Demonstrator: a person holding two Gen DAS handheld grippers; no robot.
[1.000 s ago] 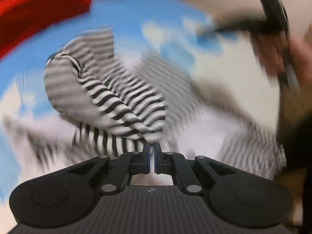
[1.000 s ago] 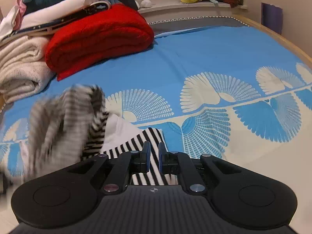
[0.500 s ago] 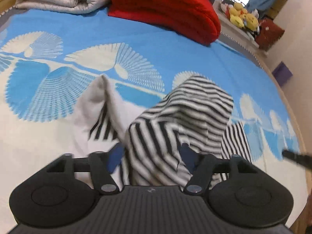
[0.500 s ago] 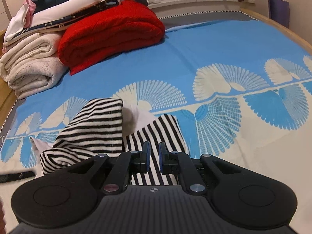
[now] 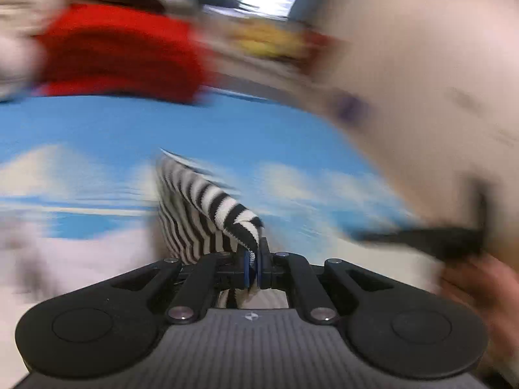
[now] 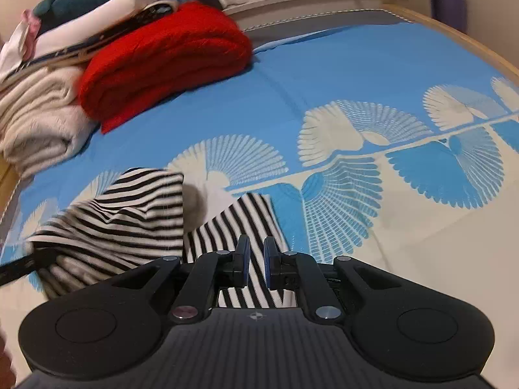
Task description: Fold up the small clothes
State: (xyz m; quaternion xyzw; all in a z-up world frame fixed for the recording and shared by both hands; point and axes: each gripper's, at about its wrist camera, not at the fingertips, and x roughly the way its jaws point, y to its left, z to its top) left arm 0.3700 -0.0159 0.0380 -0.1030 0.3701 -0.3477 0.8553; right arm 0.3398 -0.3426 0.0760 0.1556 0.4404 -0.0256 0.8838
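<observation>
while the left claw (image 5: 254,267) pinches the ribbed striped garment (image 5: 207,214), the right claw (image 6: 256,261) hovers slightly parted, holding nothing.

The black-and-white striped knit garment (image 6: 136,214) lies near and left on the bed with the blue fan-patterned sheet (image 6: 340,97). Far left sits the folded red fleece blanket (image 6: 162,61), with the cream folded blanket (image 6: 35,123) left of it.
</observation>
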